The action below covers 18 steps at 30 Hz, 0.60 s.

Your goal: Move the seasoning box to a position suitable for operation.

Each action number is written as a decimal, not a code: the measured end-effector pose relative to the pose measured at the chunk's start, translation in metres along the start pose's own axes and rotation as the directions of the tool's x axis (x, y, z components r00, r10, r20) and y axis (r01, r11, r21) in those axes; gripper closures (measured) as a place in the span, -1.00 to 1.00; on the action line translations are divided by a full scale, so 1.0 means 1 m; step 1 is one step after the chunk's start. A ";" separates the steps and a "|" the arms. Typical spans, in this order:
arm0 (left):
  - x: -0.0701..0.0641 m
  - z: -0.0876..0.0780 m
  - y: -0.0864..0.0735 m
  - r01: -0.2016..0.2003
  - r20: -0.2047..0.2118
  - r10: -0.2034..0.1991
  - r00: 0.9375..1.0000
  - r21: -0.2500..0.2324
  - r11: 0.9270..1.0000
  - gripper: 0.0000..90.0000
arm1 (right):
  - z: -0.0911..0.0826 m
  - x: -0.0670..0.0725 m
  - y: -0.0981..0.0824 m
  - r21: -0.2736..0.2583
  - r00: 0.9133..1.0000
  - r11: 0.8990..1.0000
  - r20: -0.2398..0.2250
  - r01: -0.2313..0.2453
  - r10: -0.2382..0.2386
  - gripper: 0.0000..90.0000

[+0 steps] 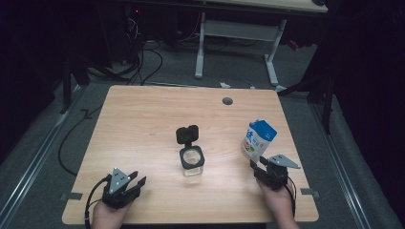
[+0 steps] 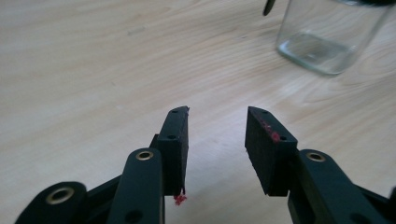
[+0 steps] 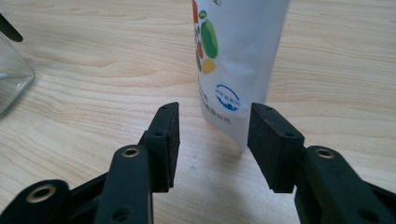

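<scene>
Jaws apart, pouch [image 3: 236, 60] just ahead, jar [image 1: 192, 160] unblocked, seemingly empty

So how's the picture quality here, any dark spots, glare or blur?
High view: table evenly lit, surroundings nearly black, no harsh glare. Left gripper view: glass jar slightly soft. Right gripper view: pouch washed out white, print still readable.

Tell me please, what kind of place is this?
Probably a lab or workshop recording station: a light wooden table on grey carpet, loose black cables on the floor, and a white-legged desk frame behind, with dark surroundings.
</scene>
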<state>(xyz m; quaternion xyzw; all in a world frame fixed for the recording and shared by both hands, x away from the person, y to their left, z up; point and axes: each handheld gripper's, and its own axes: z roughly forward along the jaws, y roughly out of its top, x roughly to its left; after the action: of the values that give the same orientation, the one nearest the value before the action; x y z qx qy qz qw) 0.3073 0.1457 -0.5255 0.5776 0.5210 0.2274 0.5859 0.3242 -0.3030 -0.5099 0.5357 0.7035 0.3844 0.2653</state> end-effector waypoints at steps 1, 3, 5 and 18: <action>0.004 0.003 0.001 0.028 0.009 -0.028 1.000 0.013 1.000 0.34 | 0.001 0.001 0.001 0.007 1.000 1.000 0.003 0.006 -0.006 0.18; 0.008 0.003 0.000 0.054 0.013 -0.054 0.998 0.021 0.998 0.36 | 0.004 0.002 0.003 0.023 1.000 0.999 0.007 0.023 -0.023 0.17; 0.011 0.002 -0.003 0.035 0.004 -0.035 0.999 0.039 0.999 0.38 | 0.005 0.002 0.004 0.036 1.000 0.999 0.009 0.020 -0.021 0.16; 0.011 -0.011 0.008 0.049 0.019 -0.049 0.999 -0.026 0.998 0.35 | -0.010 -0.004 0.001 -0.004 0.998 1.000 0.058 -0.031 0.031 0.04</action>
<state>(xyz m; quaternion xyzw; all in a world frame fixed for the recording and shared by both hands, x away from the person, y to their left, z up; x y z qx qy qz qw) 0.3045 0.1617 -0.5199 0.5590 0.5266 0.2144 0.6036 0.3183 -0.3095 -0.5033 0.5569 0.6865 0.3740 0.2806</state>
